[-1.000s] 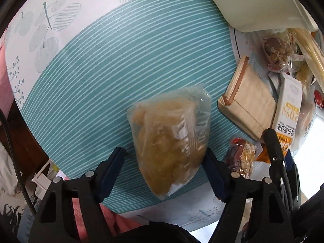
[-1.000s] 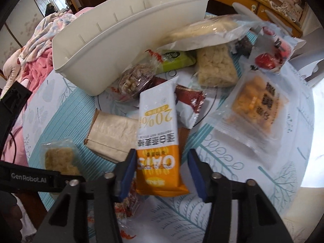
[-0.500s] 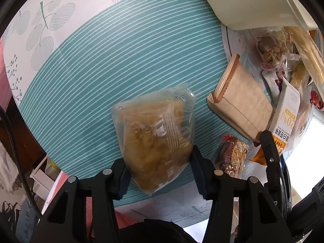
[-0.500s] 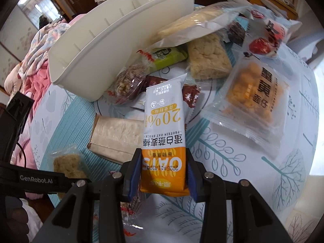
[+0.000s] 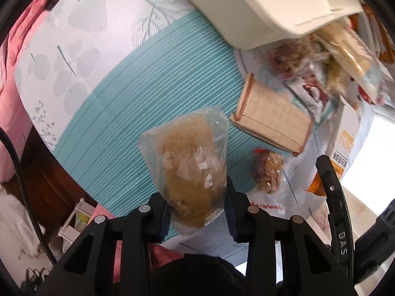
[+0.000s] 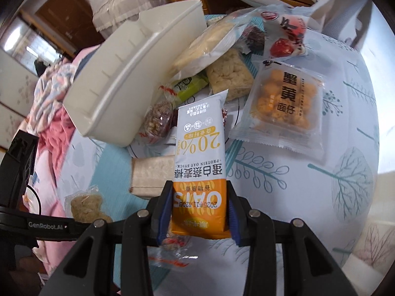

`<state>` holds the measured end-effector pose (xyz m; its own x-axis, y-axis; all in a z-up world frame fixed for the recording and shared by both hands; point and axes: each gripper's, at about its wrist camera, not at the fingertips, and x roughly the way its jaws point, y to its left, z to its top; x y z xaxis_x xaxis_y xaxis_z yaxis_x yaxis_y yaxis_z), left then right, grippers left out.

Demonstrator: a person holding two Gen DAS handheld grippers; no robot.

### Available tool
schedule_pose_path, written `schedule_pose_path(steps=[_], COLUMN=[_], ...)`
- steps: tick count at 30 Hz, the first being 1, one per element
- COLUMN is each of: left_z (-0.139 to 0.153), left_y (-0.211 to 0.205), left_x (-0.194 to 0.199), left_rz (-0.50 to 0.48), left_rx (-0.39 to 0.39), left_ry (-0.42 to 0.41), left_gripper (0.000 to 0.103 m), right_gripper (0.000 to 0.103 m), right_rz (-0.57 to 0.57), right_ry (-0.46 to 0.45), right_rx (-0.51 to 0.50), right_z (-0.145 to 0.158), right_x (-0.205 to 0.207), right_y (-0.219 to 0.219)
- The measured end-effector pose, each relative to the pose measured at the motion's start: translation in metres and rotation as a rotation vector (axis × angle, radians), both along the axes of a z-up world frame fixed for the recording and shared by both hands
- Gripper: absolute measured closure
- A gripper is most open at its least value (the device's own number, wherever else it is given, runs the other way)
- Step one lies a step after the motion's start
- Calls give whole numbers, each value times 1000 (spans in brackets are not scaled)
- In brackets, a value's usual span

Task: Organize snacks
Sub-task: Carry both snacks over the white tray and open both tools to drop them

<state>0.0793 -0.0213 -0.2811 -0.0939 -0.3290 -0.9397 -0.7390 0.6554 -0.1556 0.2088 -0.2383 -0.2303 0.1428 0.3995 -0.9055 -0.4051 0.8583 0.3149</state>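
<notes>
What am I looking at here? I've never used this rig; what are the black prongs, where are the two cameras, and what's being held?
No robot arm here: a person holds a two-finger gripper in each hand, and each carries a fisheye camera looking along its fingers. In the left wrist view, the left gripper is shut on a clear bag of golden crumbly snack. In the right wrist view, the right gripper is shut on an orange and white oat stick packet. On the patterned tablecloth lie more wrapped snacks, a tan paper packet and a white plastic bin tipped on its side.
</notes>
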Motion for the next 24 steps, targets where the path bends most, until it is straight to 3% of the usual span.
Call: schedule_pose_path(steps=[8, 24], left_z=[57, 168], left_y=[8, 66], left_x=[17, 66], left_rz=[-148, -605], left_rx=[-5, 42], left_ry=[-80, -345], left_gripper=[69, 69], right_gripper=[64, 64], right_rz=[-67, -301], right_ry=[-43, -164], right_rx=[51, 89], right_z=[30, 78], right_x=[-17, -51], right_y=[-1, 56])
